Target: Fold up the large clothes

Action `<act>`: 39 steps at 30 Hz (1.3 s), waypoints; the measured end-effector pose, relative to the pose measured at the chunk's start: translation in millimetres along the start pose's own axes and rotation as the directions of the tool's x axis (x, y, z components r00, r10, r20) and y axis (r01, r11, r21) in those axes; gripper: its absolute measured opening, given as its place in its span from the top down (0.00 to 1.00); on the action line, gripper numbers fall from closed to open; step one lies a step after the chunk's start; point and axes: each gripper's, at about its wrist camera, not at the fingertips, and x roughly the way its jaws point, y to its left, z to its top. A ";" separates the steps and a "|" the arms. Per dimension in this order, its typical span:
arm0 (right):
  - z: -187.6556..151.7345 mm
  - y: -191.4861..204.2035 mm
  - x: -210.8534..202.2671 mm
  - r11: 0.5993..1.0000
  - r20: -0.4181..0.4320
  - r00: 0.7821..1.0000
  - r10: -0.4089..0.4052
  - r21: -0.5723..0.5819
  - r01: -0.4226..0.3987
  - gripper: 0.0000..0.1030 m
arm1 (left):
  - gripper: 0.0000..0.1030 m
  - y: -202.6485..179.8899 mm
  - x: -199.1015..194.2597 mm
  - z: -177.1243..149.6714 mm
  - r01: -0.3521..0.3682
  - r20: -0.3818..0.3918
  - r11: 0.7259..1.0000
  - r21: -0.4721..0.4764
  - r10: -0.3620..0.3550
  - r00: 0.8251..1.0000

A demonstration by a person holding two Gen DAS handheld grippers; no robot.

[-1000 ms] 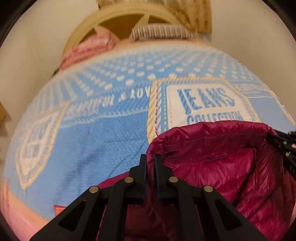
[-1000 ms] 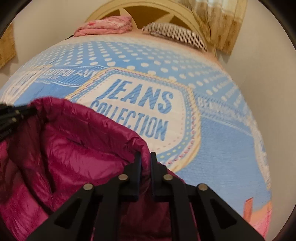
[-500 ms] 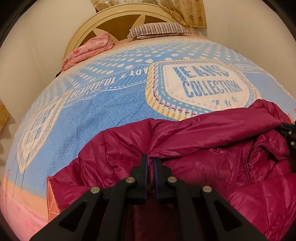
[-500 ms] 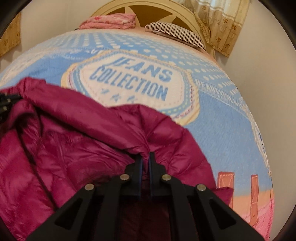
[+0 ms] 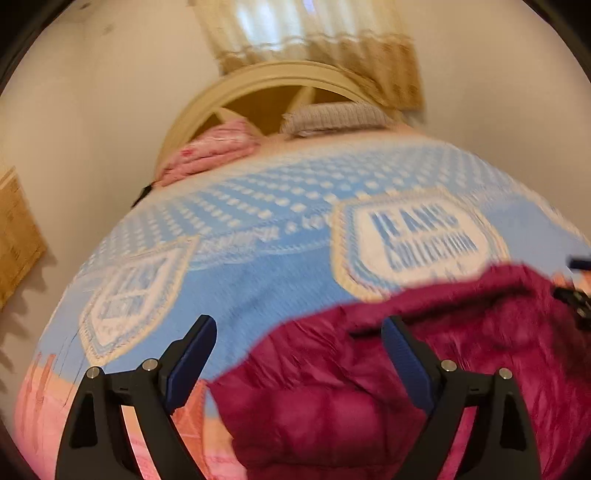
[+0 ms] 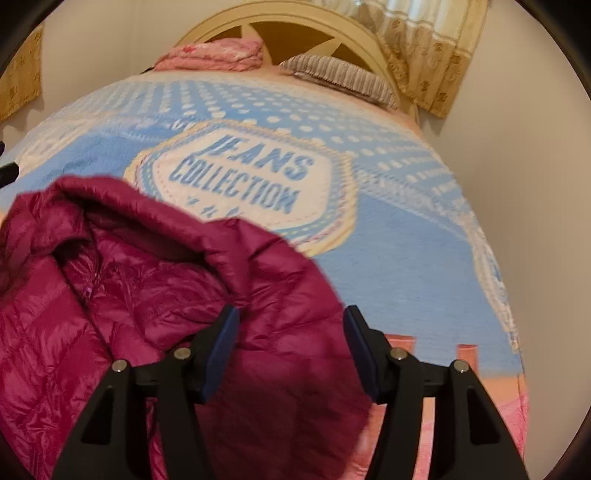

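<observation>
A magenta puffer jacket (image 5: 369, 387) lies on the bed's near end, hood toward the headboard; it also shows in the right wrist view (image 6: 147, 314). My left gripper (image 5: 299, 328) is open and empty, above the jacket's left edge. My right gripper (image 6: 291, 317) is open and empty, over the jacket's right shoulder. The right gripper's tip shows at the right edge of the left wrist view (image 5: 576, 295).
The bed carries a blue and white blanket (image 6: 388, 240) with "JEANS COLLECTION" printed on it. A folded pink quilt (image 6: 218, 55) and a striped pillow (image 6: 340, 74) lie by the cream headboard (image 6: 295, 18). Walls stand close on both sides.
Both grippers have opened and let go of the jacket. The jacket now lies on the bed. Both grippers have drawn back and tilted up a little.
</observation>
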 end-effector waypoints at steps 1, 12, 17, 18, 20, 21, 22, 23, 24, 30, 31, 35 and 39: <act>5.0 -6.2 -5.2 0.999 0.014 1.000 -0.002 0.035 0.002 0.41 | 0.11 6.3 8.0 9.2 -0.029 0.005 0.999 -0.041 0.030 1.000; 75.1 30.1 41.5 0.943 0.037 0.984 0.173 0.282 -0.176 0.23 | 0.11 -35.8 96.0 25.7 -0.100 -0.155 0.993 -0.062 0.090 0.984; 55.1 57.3 65.1 0.950 -0.013 0.982 0.188 0.255 -0.179 0.23 | 0.11 -54.2 109.6 -12.7 -0.086 -0.206 0.996 0.013 0.086 0.975; 49.6 59.4 67.6 0.952 -0.022 0.982 0.186 0.251 -0.174 0.23 | 0.11 -54.2 111.9 -17.7 -0.083 -0.219 0.997 0.009 0.083 0.972; 41.5 59.7 70.5 0.952 -0.032 0.982 0.188 0.253 -0.174 0.23 | 0.11 -51.8 114.5 -24.0 -0.072 -0.224 0.997 -0.014 0.067 0.972; 36.5 60.4 71.6 0.953 -0.033 0.983 0.181 0.253 -0.167 0.23 | 0.11 -51.3 114.7 -25.0 -0.070 -0.223 0.997 -0.018 0.065 0.973; 34.8 60.0 71.2 0.954 -0.032 0.984 0.177 0.252 -0.164 0.23 | 0.11 -52.0 115.1 -26.1 -0.072 -0.220 0.997 -0.015 0.067 0.973; 34.1 59.7 72.1 0.955 -0.032 0.985 0.172 0.249 -0.159 0.23 | 0.11 -53.3 115.7 -27.3 -0.075 -0.221 0.997 -0.010 0.071 0.973; 33.0 60.0 73.1 0.956 -0.033 0.985 0.169 0.248 -0.156 0.23 | 0.11 -55.0 117.1 -29.2 -0.076 -0.224 0.997 -0.002 0.074 0.972; 27.0 62.2 80.1 0.963 -0.034 0.988 0.153 0.229 -0.142 0.23 | 0.07 -55.8 125.2 -36.3 -0.081 -0.230 0.997 -0.013 0.076 0.970; 26.0 62.7 80.9 0.964 -0.033 0.988 0.150 0.227 -0.139 0.23 | 0.07 -56.6 125.5 -36.5 -0.085 -0.229 0.996 -0.011 0.080 0.970; 22.7 65.4 84.7 0.968 -0.022 0.991 0.132 0.217 -0.125 0.21 | 0.06 -55.6 127.3 -37.5 -0.085 -0.227 0.996 -0.017 0.079 0.971; 20.6 64.9 86.2 0.968 -0.015 0.992 0.125 0.223 -0.118 0.19 | 0.05 -56.2 127.9 -38.6 -0.088 -0.226 0.996 -0.018 0.081 0.971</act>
